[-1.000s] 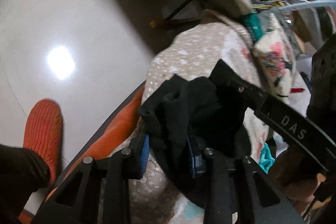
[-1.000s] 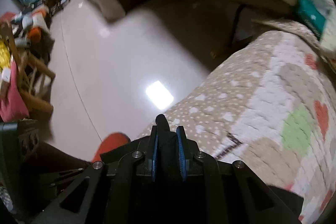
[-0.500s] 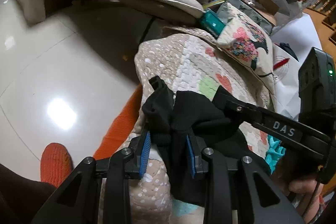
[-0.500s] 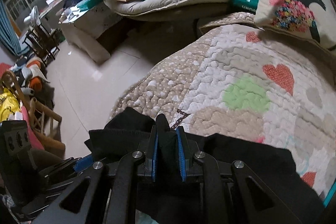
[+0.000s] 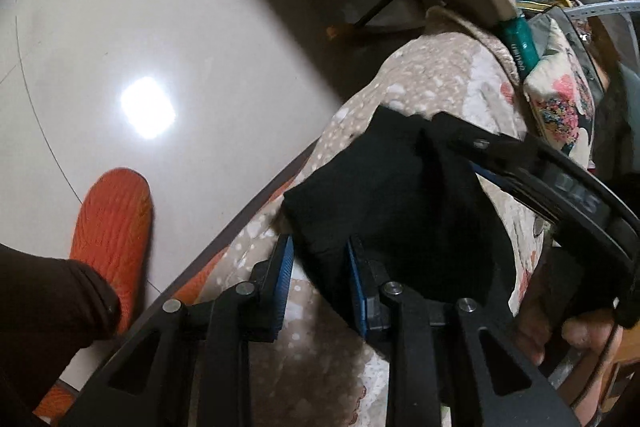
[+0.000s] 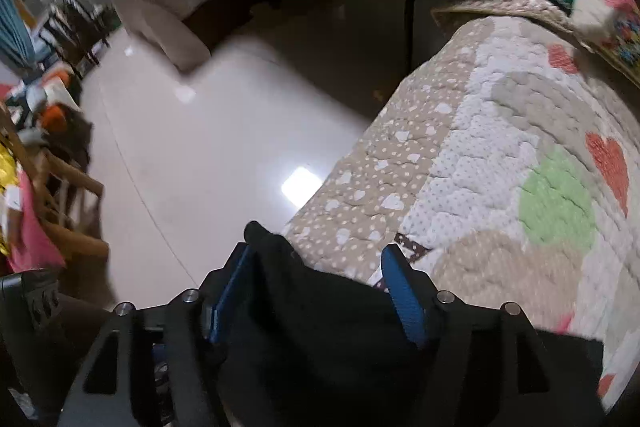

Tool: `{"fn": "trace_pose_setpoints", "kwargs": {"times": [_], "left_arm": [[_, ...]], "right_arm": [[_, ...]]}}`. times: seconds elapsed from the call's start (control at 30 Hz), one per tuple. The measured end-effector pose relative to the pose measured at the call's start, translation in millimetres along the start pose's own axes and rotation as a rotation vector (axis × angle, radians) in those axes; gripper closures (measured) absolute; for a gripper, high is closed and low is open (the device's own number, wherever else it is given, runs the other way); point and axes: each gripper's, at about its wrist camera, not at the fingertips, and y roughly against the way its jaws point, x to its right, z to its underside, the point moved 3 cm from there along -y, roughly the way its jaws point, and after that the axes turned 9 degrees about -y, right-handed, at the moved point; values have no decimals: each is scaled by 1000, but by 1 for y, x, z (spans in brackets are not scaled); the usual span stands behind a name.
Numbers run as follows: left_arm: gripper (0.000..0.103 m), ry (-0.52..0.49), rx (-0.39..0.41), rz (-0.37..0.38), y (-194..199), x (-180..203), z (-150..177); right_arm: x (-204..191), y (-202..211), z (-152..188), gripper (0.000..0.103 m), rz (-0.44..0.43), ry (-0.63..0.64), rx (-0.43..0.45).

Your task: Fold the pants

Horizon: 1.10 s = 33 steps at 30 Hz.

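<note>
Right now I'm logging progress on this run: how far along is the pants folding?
Done: the black pants lie bunched on the heart-patterned quilt, near its edge.
In hand: the right gripper is open with cloth between its fingers; the left gripper looks open around a corner.
Left: no neat fold shows; how many folds are made, I cannot tell.

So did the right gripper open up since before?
Yes. The right gripper has spread its blue pads wide apart over the pants beside the quilt.
</note>
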Motion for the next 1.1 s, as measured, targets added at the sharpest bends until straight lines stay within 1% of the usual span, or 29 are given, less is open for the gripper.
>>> {"fn": "trace_pose_setpoints", "kwargs": {"times": [0.07, 0.1, 0.17, 0.2, 0.23, 0.27, 0.3, 0.33, 0.37, 0.4, 0.43, 0.47, 0.53, 0.63, 0.7, 0.77, 0.8, 0.9, 1.03, 1.1], "left_arm": [[77, -14, 2, -10, -2, 3, 0], [77, -18, 4, -14, -3, 4, 0], [77, -12, -1, -13, -5, 4, 1], [77, -6, -6, -9, -6, 3, 1], [77, 1, -11, -6, -6, 2, 1], [77, 5, -13, -2, -7, 2, 0], [77, 8, -11, 2, -8, 3, -1], [77, 4, -13, 0, -7, 4, -1], [77, 0, -12, 2, -6, 4, 0], [79, -1, -10, 6, -4, 4, 0], [80, -3, -6, 12, -2, 5, 0], [81, -13, 6, 25, 3, 8, 1], [81, -36, 37, 47, 14, 14, 0], [82, -98, 103, 83, 37, 31, -1], [82, -143, 138, 107, 50, 48, 4], [82, -190, 150, 136, 58, 68, 11], [82, -219, 149, 154, 61, 80, 16], [82, -325, 137, 174, 63, 120, 36], [82, -463, 82, 201, 50, 169, 71], [81, -567, 51, 194, 39, 196, 95]], "right_arm": [[-2, -19, -2, 27, 30, 32, -48], [-4, -24, -3, 25, 38, 52, -49], [-15, -31, -5, 10, 43, 102, -58], [-22, -37, -5, 9, 62, 140, -71], [-28, -41, -3, 10, 85, 177, -80], [-34, -45, 0, 24, 116, 227, -91], [-40, -47, 4, 44, 123, 265, -108], [-43, -49, 6, 76, 106, 264, -139], [-46, -47, 8, 77, 122, 271, -130], [-51, -43, 10, 80, 136, 304, -112], [-53, -39, 10, 84, 135, 306, -104], [-54, -32, 10, 84, 133, 299, -84], [-52, -14, 9, 85, 121, 277, -37], [-44, 23, 8, 85, 85, 218, 51], [-34, 49, 9, 85, 60, 177, 107], [-22, 73, 12, 85, 35, 132, 158], [-11, 88, 17, 85, 17, 99, 187], [8, 116, 25, 85, -9, 21, 239], [61, 147, 60, 85, -17, -103, 291], [99, 159, 87, 85, 0, -189, 306]]}}
